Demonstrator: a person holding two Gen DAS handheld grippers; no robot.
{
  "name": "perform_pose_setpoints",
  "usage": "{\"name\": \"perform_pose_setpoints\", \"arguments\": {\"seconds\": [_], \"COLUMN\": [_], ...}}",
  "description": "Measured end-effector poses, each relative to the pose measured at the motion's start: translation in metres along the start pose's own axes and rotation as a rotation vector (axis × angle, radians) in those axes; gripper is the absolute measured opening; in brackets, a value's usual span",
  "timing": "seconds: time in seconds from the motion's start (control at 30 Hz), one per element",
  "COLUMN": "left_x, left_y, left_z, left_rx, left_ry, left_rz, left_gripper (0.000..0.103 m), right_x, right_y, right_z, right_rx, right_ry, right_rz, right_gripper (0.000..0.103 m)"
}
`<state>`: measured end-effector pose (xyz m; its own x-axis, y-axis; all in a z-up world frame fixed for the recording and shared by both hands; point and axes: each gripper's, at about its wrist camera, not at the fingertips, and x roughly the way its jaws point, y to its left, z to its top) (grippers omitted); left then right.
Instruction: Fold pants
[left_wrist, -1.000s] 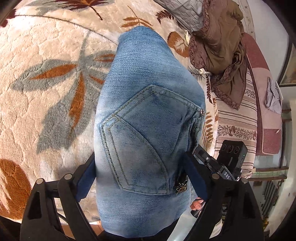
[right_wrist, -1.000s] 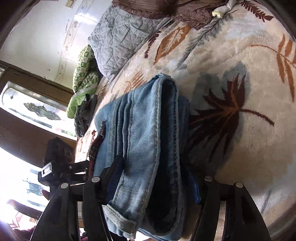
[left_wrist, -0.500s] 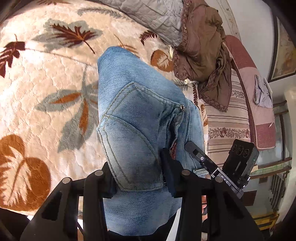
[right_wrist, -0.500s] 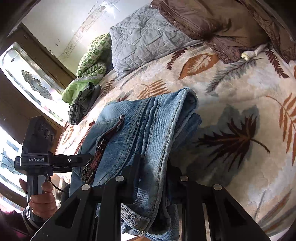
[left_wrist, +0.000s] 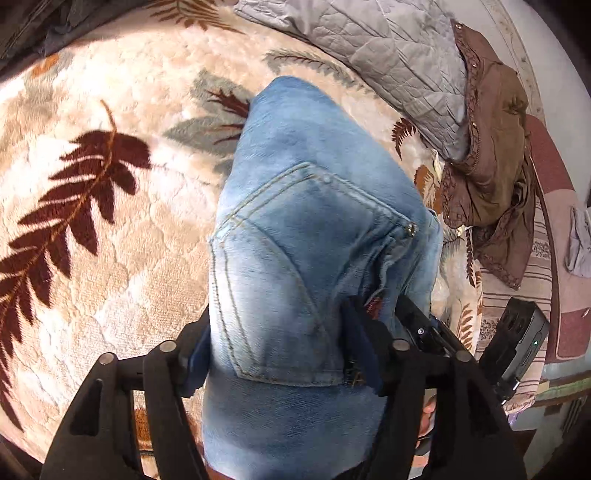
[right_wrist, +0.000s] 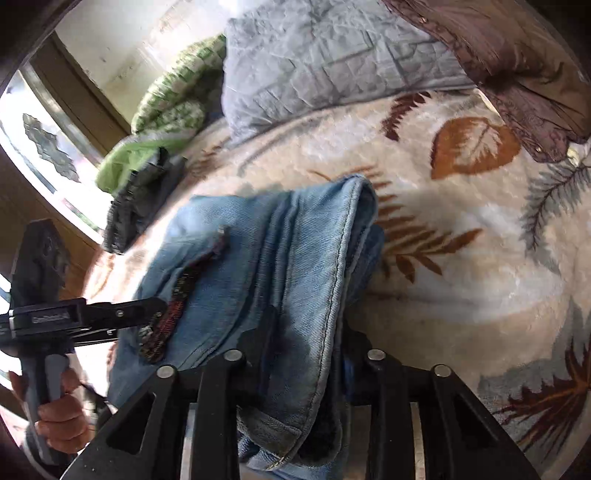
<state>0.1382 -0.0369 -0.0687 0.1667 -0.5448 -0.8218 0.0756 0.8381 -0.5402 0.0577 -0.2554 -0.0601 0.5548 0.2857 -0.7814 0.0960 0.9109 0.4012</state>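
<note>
The light-blue jeans (left_wrist: 295, 236) are folded into a thick bundle, back pocket up, over the cream leaf-print blanket (left_wrist: 110, 206). My left gripper (left_wrist: 280, 350) is shut on the bundle at its pocket end. In the right wrist view the jeans (right_wrist: 280, 266) show their folded seam edge and a dark plaid waistband lining. My right gripper (right_wrist: 306, 350) is shut on the folded leg end. The left gripper (right_wrist: 122, 317) shows there, clamped on the waistband side, with the hand that holds it.
A grey quilted pillow (left_wrist: 369, 55) and a brown garment (left_wrist: 491, 166) lie at the blanket's far side. A green patterned cloth (right_wrist: 166, 110) and a dark folded cloth (right_wrist: 140, 199) lie by the window. The striped bed edge (left_wrist: 517, 314) is at right.
Both grippers closed on the folded jeans and carried the bundle further over the blanket. The views tilted up toward the pillow.
</note>
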Motion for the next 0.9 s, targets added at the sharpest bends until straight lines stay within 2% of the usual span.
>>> {"name": "perform_pose_setpoints", "arguments": {"seconds": [0.07,0.1,0.2,0.4,0.73,0.83,0.9], "left_x": [0.0,-0.001,-0.004,-0.018,-0.04,-0.05,-0.06], "left_y": [0.004,0.003,-0.005,-0.016,-0.014,-0.015,-0.015], "left_z": [-0.002,-0.003,-0.007,-0.02,-0.041,-0.054,-0.065], "left_rx": [-0.01,-0.003,0.022,0.07,0.1,0.138,0.174], "left_ry": [-0.019,-0.023,-0.045,-0.1,-0.109,-0.127,-0.176], "left_rz": [-0.032,-0.028,0.002,0.061,0.098,0.144,0.228], "left_gripper": [0.073,0.073,0.073,0.073,0.073,0.073,0.073], "right_x": [0.006,0.004,0.001,-0.016,-0.06,-0.079,-0.088], "right_y": [-0.008,-0.014,-0.025,-0.023,-0.031,-0.033,-0.032], "right_z": [-0.008,-0.009,-0.01,-0.016,-0.032,-0.037,-0.042], "right_rx": [0.005,0.033,0.077,0.034,0.076,0.092,0.103], "right_ry": [-0.028,-0.036,-0.013,-0.001,-0.018,-0.031,-0.008], "right_rz": [-0.001,0.021,0.066,0.031,-0.053,-0.114,-0.172], "right_gripper": [0.052,0.056,0.057,0.065,0.067,0.069,0.074]}}
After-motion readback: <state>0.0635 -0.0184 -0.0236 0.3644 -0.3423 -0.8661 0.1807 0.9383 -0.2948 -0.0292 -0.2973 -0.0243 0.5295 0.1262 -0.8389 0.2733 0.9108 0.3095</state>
